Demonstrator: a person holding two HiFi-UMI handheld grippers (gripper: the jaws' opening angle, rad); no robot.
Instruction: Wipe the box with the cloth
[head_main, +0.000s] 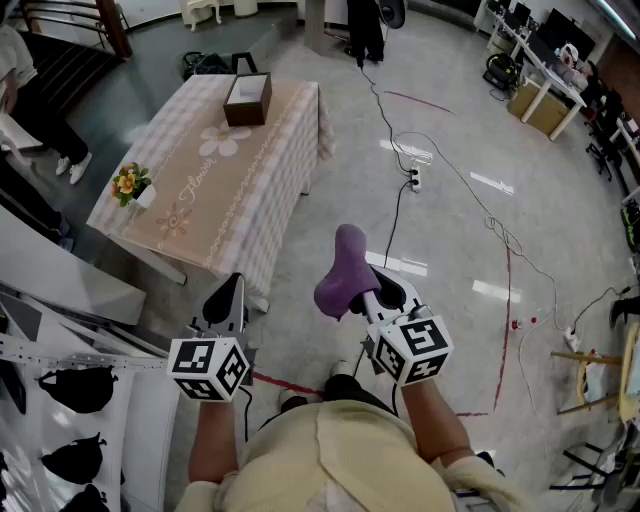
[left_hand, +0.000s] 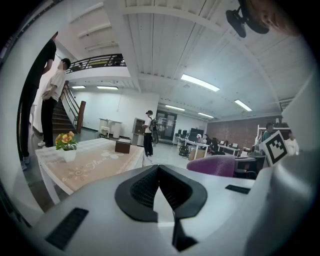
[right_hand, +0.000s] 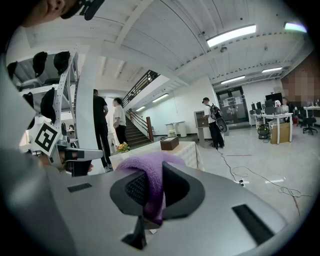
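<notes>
Glossy grey floor (head_main: 450, 200) underfoot; right gripper (right_hand: 154, 172) clamps the fuzzy purple cloth (head_main: 340, 272), left gripper (left_hand: 158, 170) pressed together, empty; brown open-topped wooden box (head_main: 247, 99) at eleven o'clock on the checked table (head_main: 190, 210)

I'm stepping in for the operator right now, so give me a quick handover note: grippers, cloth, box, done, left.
Left gripper: shut, empty.
Right gripper: shut on the fluffy purple cloth, which sticks up out of the jaws.
Dark brown open-topped box: at the far end of the long table with the beige checked cover, apart from both grippers.
Done: cloth in the grip.
Left: get to the table, wipe the box; no wiping yet.
</notes>
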